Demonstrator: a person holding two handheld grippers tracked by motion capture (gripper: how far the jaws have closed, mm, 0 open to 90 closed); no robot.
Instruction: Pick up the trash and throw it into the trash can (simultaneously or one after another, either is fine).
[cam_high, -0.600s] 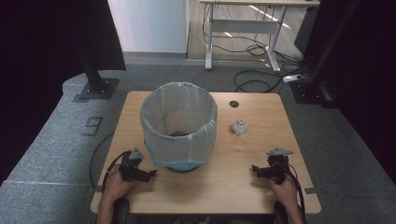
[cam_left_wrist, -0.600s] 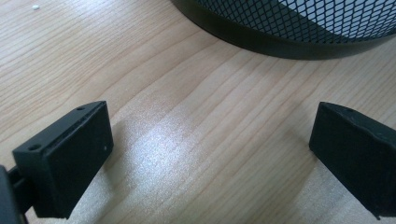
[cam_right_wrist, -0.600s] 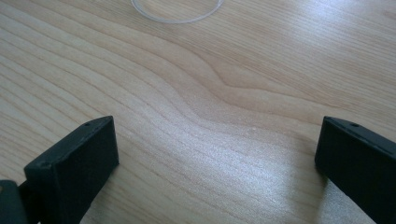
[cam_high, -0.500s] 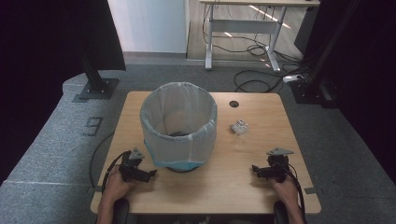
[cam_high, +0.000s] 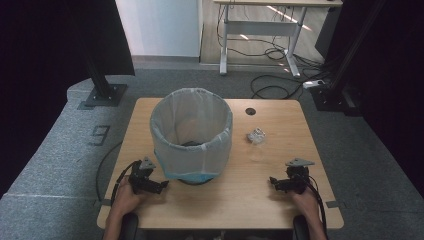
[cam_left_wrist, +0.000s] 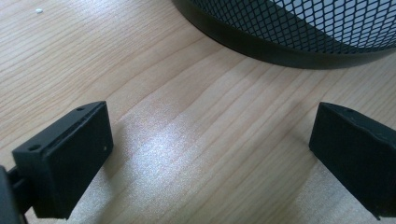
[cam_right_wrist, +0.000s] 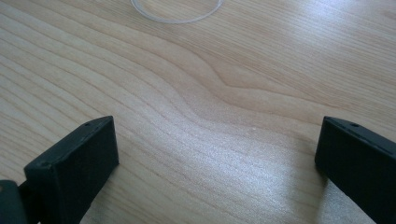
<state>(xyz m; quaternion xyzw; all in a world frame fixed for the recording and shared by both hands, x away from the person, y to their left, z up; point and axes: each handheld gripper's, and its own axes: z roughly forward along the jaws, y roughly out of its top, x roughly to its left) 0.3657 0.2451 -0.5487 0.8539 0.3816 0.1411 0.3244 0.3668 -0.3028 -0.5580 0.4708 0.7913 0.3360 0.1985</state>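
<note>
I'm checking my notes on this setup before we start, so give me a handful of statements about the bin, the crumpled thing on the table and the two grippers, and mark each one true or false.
1. The mesh bin stands upright on the table, lined with a pale bag. True.
2. The crumpled wad lies inside the bin. False: it lies on the table, to the right of the bin and apart from it.
3. The left gripper is open with nothing between its jaws. True.
4. The right gripper is shut on the wad. False: its jaws stand wide apart over bare wood.
5. The left gripper sits close to the bin's base. True.
</note>
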